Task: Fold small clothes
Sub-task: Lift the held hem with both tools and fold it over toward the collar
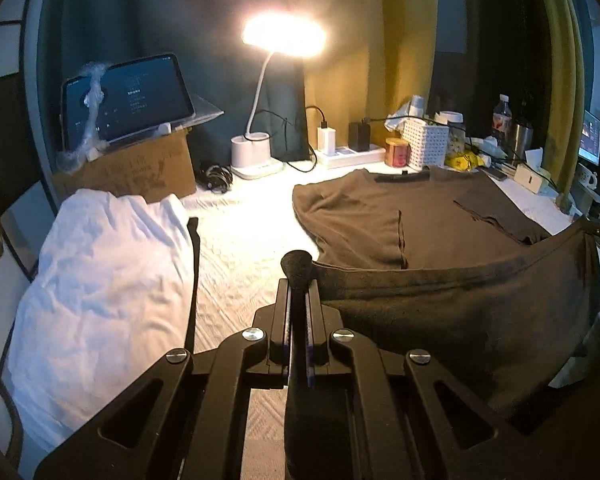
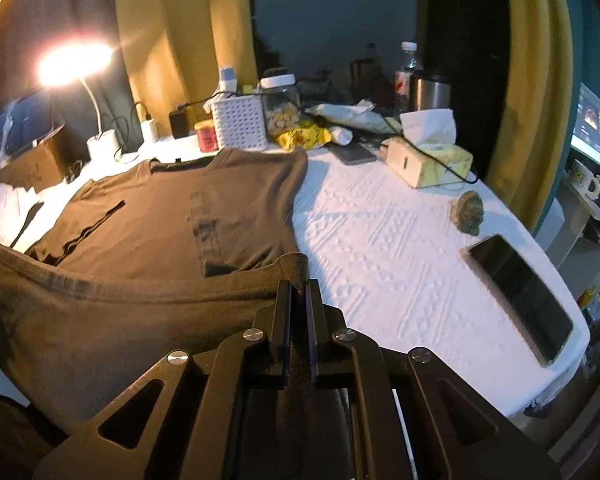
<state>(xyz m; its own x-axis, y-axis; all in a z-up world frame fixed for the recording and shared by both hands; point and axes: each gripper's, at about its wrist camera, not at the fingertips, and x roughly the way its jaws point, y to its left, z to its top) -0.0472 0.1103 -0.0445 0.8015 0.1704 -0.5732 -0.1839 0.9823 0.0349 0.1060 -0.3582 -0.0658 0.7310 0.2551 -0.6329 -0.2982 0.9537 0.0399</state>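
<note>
Left wrist view: one dark brown cotton T-shirt (image 1: 400, 220) spread flat on white textured bedcover (image 1: 240, 248), collar toward far clutter, hem toward camera; long axis running near-to-far. Both sleeves folded inward over body. Hem edge lifted off cover, stretched as a band between two grippers. Left gripper (image 1: 298, 280) clamped narrow on hem's left corner, fabric bunched above fingertips. One crumpled white garment (image 1: 100, 280) heaped at left, apart from brown shirt, a strip of bare cover between. One lit white gooseneck desk lamp (image 1: 260, 120), one tablet (image 1: 128, 98) propped on one cardboard box (image 1: 140, 168) along far edge.

Right wrist view: right gripper (image 2: 298, 286) pinched tight on hem's right corner. One black smartphone (image 2: 520, 292) lying near right edge of cover, one tissue box (image 2: 428, 160) at far side, one small greenish lump (image 2: 470, 208) between them. Wide bare stretch of cover right of shirt; far edge crowded with one white perforated basket (image 2: 240, 124), jars and bottles.
</note>
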